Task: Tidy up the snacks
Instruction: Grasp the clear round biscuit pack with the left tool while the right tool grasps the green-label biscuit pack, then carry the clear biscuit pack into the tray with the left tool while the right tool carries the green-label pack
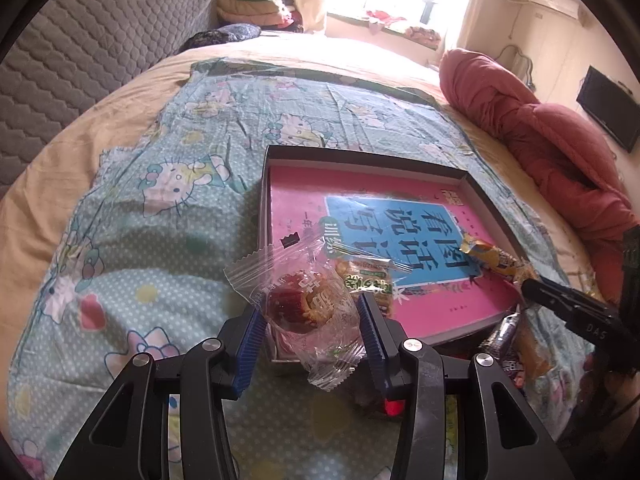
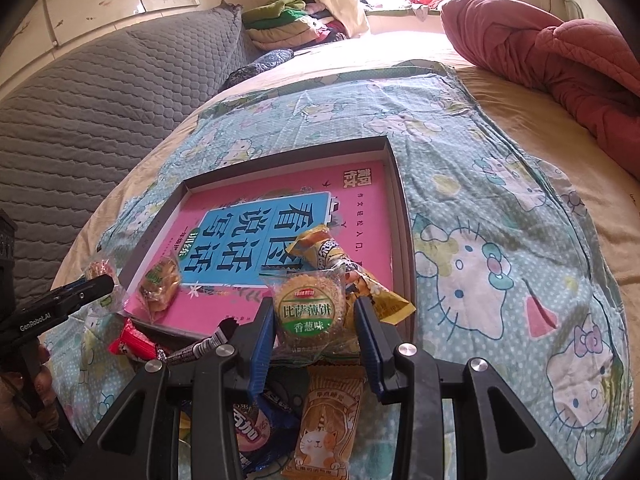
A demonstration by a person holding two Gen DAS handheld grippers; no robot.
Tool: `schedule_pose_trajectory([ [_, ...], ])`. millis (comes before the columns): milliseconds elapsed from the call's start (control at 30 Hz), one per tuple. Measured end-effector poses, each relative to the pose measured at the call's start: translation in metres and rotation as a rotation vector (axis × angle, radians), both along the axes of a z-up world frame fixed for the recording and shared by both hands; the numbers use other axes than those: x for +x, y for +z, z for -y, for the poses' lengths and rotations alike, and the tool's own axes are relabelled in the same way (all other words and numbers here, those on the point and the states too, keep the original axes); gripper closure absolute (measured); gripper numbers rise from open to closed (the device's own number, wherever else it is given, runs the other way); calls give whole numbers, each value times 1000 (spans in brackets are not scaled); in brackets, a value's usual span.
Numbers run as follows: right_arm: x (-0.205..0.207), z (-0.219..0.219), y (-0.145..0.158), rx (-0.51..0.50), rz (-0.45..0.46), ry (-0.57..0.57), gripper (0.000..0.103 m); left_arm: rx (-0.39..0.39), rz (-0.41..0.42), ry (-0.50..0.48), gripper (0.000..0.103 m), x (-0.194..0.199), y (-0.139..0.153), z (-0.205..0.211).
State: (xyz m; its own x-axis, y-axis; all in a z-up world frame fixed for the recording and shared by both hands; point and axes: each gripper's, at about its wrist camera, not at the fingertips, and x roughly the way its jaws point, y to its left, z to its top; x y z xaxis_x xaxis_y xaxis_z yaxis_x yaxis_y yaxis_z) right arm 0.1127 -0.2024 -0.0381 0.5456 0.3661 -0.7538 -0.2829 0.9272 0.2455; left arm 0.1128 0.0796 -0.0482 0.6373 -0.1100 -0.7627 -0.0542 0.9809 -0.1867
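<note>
Between your left gripper's (image 1: 310,320) blue pads sits a clear-wrapped jam pastry (image 1: 298,300), the fingers closed partway onto its wrapper, held over the near left corner of the shallow box (image 1: 360,158). That box lies on the cartoon-cat sheet (image 1: 160,184) spread over the bed and holds a pink book (image 1: 304,188). On the book's near edge rests a green-labelled biscuit pack (image 1: 370,278), partly hidden behind your pastry; a yellow wrapped snack (image 1: 494,258) lies at the box's right edge. Your other gripper's black fingertip reaches in from the right, above loose snacks beside the box's near right corner.

From the right wrist, your right gripper (image 2: 316,316) has its pads pressed against the wrapper of a round pizza-cracker pack (image 2: 308,304), over the box's near right corner (image 2: 404,216). It hides part of the yellow snack (image 2: 320,246) behind it. A cat-printed orange packet (image 2: 326,420), a blue packet (image 2: 260,428) and a red wrapper (image 2: 134,344) crowd the sheet off the box's near edge, beneath your fingers. A red quilt (image 2: 540,40) is bunched at the bed's far right.
</note>
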Motion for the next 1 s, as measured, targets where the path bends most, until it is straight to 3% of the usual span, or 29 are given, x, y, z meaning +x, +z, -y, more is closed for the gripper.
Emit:
schedule_pose_trajectory([
  [433, 8, -8, -5, -5, 0, 26, 63, 31, -6, -13, 56, 13, -10, 4],
  [1000, 13, -14, -6, 3, 12, 61, 63, 3, -47, -88, 56, 24, -24, 22],
])
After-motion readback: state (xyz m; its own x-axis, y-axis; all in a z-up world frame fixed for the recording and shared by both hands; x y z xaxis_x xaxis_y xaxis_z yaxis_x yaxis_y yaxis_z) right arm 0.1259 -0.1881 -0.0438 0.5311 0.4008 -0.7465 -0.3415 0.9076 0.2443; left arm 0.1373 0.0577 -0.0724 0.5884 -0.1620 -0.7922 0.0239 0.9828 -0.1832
